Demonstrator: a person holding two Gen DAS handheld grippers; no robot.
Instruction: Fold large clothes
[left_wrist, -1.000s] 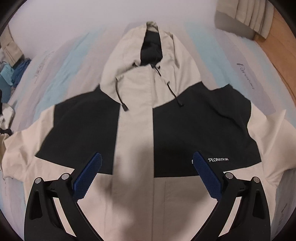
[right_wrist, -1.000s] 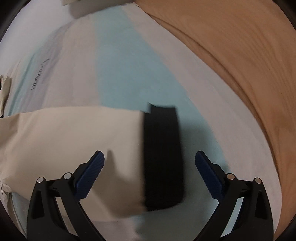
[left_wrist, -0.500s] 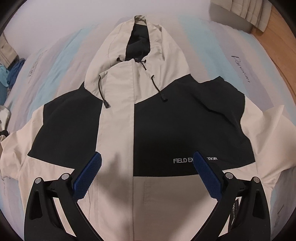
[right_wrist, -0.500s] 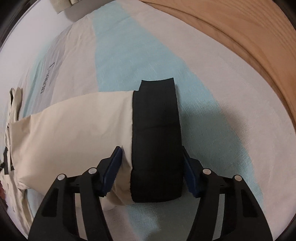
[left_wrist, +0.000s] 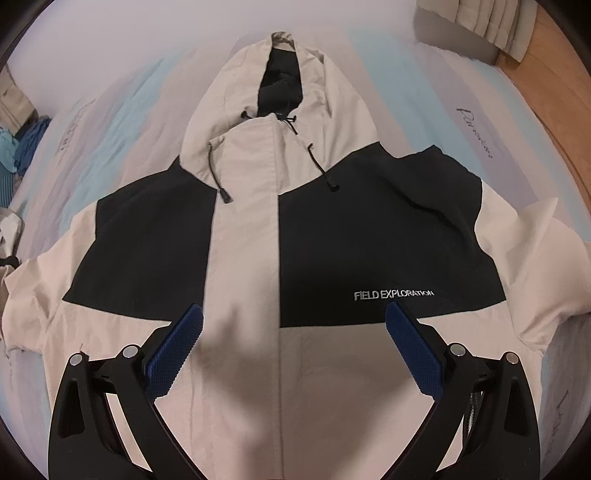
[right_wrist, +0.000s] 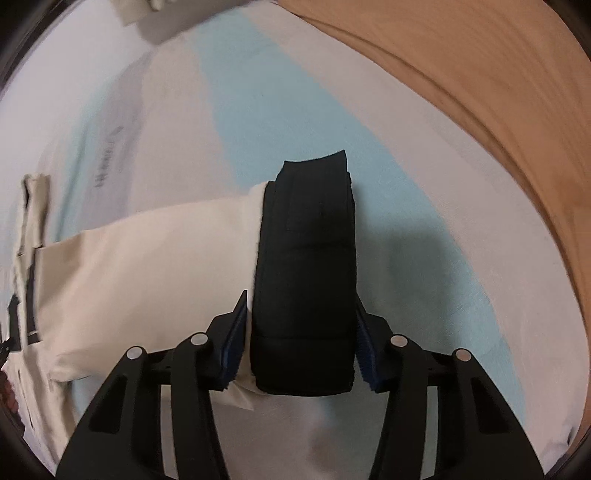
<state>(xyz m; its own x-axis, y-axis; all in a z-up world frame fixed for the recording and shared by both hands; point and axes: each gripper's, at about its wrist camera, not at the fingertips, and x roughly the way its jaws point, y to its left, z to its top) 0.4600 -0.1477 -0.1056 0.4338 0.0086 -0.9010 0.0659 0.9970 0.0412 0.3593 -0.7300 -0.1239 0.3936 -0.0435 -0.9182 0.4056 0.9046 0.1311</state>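
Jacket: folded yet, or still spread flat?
Spread flat. The jacket lies front-up on the bed, hood extended, sleeves out sideways; no fold visible.

Bare sheet (right_wrist: 280, 122) beyond cuff (right_wrist: 306, 258) open; folded pile (left_wrist: 476, 26) blocks far corner.

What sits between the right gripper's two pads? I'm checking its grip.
The jacket sleeve's black cuff fills the gap of the closing right gripper, pads against both sides; the right wrist view shows it.
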